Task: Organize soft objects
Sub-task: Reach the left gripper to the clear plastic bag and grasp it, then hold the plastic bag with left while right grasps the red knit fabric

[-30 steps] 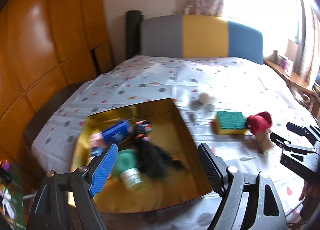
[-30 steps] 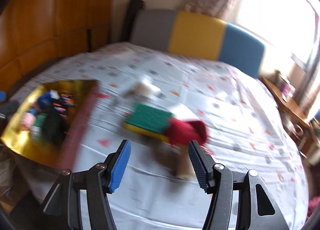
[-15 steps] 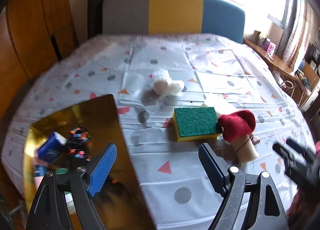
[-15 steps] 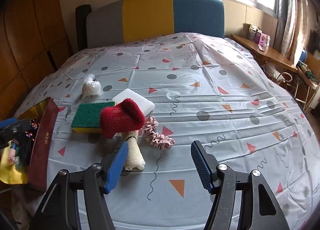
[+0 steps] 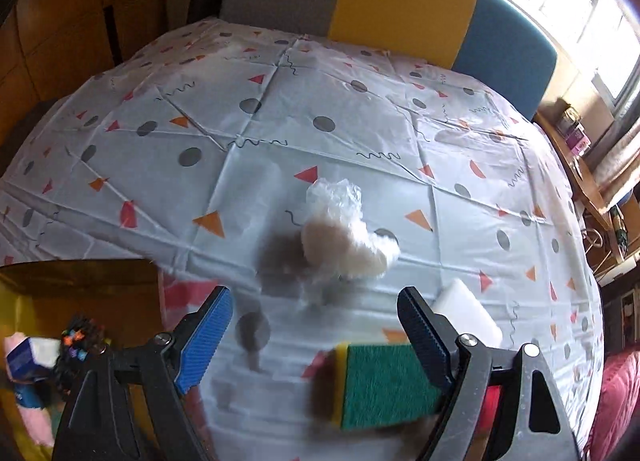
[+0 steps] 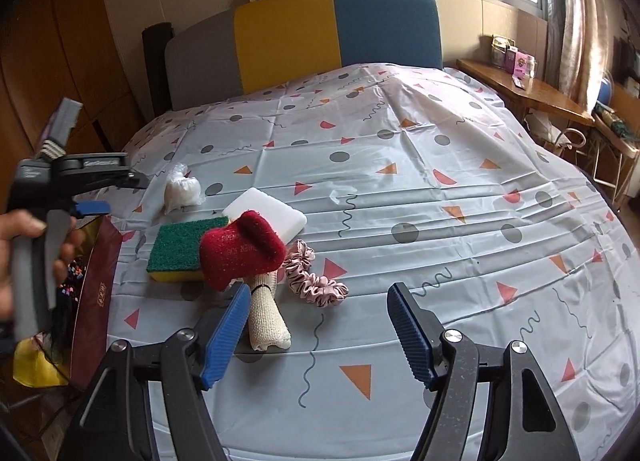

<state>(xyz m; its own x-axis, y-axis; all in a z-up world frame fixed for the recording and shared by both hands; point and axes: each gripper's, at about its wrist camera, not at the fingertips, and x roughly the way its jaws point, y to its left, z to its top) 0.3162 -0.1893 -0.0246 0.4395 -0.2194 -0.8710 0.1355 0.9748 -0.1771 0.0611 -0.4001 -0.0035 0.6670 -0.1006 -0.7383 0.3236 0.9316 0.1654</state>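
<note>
While soft items are still lying loose on the patterned bed cover point(image 6: 400, 189), the bagged cotton wad point(image 5: 344, 241) is sitting just beyond the green scouring sponge point(image 5: 380, 385), long axis slanting away from it toward the headboard point(image 6: 304, 41). Left gripper point(image 5: 316, 337) is hovering spread and empty short of the wad, likely lining up a grab. Right gripper point(image 6: 316, 337) is opening, nothing between its jaws, beside the mesh roll point(image 6: 266, 317), red sock point(image 6: 240, 249) and pink scrunchie point(image 6: 314, 279). Gold-lined box point(image 5: 80, 293) is waiting left of the sponge.

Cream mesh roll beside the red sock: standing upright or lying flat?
Lying flat. The cream mesh roll rests lengthwise on the patterned sheet, one end tucked under the red sock.
</note>
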